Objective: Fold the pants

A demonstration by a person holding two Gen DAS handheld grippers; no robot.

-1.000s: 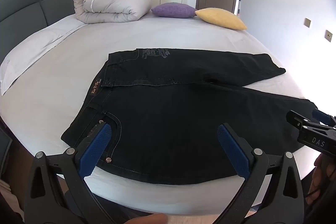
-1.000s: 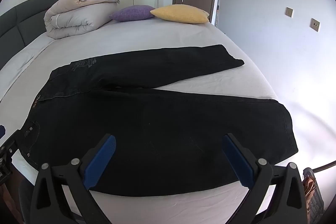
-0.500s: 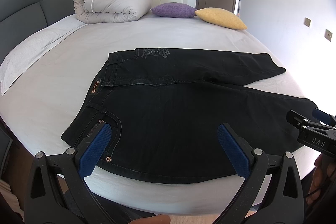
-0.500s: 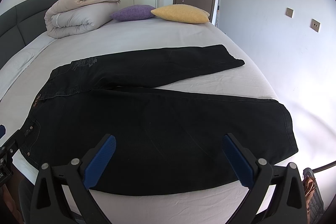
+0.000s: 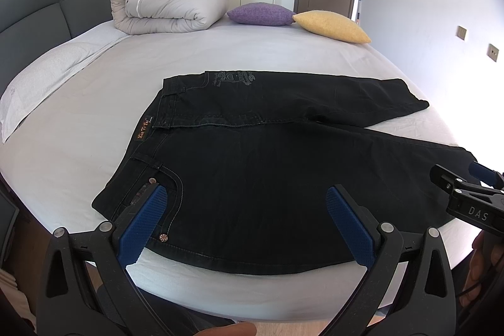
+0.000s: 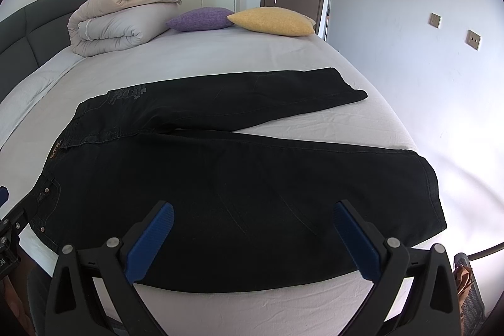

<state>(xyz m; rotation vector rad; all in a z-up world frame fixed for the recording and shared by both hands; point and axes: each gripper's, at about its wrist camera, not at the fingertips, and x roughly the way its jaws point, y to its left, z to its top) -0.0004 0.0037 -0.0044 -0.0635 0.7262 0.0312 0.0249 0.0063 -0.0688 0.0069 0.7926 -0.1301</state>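
Black jeans (image 5: 267, 172) lie flat on the white bed (image 5: 220, 59), waistband to the left and both legs spread out to the right; they also show in the right wrist view (image 6: 236, 178). My left gripper (image 5: 249, 194) is open and empty, above the jeans' near edge by the waist pocket. My right gripper (image 6: 252, 210) is open and empty, above the near leg's lower edge. The right gripper also shows at the right edge of the left wrist view (image 5: 466, 197).
A rolled duvet (image 5: 167, 5), a purple pillow (image 5: 258, 13) and a yellow pillow (image 5: 330, 25) sit at the bed's far side. A dark headboard (image 5: 37, 2) is at left. The wall (image 6: 425, 68) is close on the right.
Both grippers have stayed open and almost still; the view has drifted only slightly. The jeans have not moved.
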